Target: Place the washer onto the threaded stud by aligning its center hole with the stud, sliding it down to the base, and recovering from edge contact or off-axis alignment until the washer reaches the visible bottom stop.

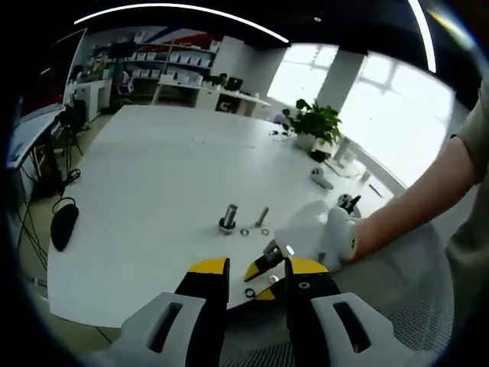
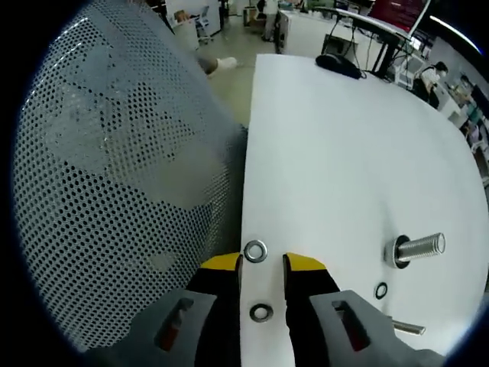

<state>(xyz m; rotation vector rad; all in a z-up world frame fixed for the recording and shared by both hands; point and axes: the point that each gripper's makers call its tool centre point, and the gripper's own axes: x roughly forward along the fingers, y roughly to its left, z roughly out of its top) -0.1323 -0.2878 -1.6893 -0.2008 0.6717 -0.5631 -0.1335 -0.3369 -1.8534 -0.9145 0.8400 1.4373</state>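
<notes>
Washers lie flat near the table edge, loose and reachable; the stud stands well apart. Right gripper hovers with jaws parted, gripping nothing, one washer just ahead, another between them. Left gripper hangs back, parted and empty.

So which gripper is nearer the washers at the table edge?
Right. The right gripper straddles a washer there; the left gripper is held back off the edge.

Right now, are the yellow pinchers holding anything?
No. The right gripper has open jaws around two washers lying on the table, gripping neither. The left gripper is open too, with nothing between its jaws.
</notes>
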